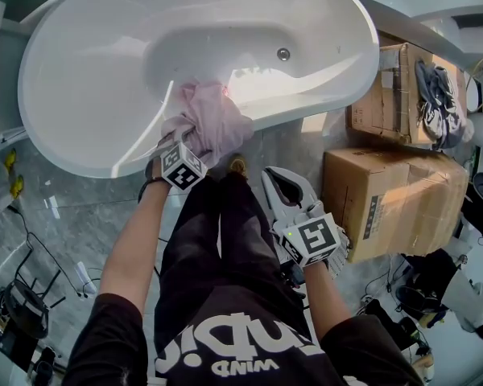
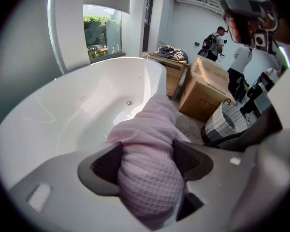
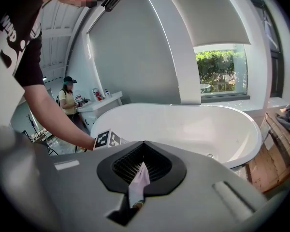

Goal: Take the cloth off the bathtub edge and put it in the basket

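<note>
- Partly cut off by the person's dark leg, one striped basket (image 2: 225, 123) shows beyond the tub.
- One pink cloth (image 2: 150, 129), one bathtub (image 2: 63, 124).
- Left gripper (image 2: 147, 162) is clamped round the cloth, which is bunched at the bathtub rim.
- Right gripper (image 3: 141, 170) has its jaws together, pinching a thin pale strip (image 3: 137, 185).

Head view looks steeply down; all three views share the bathtub (image 1: 88, 79).

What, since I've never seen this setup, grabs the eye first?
A big white oval bathtub fills the head view's top. A pink waffle-weave cloth lies over its near edge, clamped by the left gripper. The right gripper, beside a brown cardboard box, is shut on a small pale pink scrap.
</note>
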Action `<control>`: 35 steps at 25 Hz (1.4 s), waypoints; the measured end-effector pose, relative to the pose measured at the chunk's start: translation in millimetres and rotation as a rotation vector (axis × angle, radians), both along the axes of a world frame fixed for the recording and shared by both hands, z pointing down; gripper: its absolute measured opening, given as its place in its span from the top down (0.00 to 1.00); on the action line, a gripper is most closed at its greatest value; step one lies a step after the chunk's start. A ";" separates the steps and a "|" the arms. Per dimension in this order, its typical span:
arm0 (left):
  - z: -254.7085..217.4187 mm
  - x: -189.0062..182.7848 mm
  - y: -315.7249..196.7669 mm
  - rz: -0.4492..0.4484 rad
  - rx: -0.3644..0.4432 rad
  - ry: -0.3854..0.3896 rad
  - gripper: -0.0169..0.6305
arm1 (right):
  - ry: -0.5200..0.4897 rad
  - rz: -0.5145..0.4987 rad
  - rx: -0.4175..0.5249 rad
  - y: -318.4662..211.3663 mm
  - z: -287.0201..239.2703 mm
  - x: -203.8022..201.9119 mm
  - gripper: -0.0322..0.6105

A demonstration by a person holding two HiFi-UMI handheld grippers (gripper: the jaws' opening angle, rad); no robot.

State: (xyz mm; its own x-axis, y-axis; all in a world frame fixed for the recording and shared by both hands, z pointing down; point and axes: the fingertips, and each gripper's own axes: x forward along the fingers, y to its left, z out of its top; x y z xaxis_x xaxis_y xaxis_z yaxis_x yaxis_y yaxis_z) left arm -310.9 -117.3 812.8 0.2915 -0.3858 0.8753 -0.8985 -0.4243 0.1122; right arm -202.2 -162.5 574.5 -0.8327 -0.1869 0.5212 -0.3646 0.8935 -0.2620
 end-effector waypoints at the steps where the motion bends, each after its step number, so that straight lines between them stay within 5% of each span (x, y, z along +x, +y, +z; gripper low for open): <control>1: 0.4 -0.1 -0.7 0.003 -0.003 0.003 0.46 | 0.001 0.000 -0.003 0.7 1.3 -0.4 0.94; 12: -6.8 0.7 -0.7 0.005 -0.028 0.028 0.58 | 0.003 0.003 -0.017 6.6 4.8 -3.5 0.94; 16: -19.2 -5.9 -6.2 -0.095 -0.007 0.049 0.80 | 0.003 0.005 -0.019 5.7 5.2 -2.6 0.94; 35: -54.2 -3.7 3.8 -0.248 -0.028 0.160 0.86 | -0.004 0.010 -0.004 -4.7 -6.0 3.7 0.94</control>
State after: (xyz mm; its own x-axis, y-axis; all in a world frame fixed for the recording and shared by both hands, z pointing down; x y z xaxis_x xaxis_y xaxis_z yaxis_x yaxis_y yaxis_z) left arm -314.6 -113.6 758.6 0.3263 -0.4387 0.8373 -0.9444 -0.1891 0.2690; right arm -198.6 -167.2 568.5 -0.8327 -0.1927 0.5191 -0.3722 0.8889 -0.2672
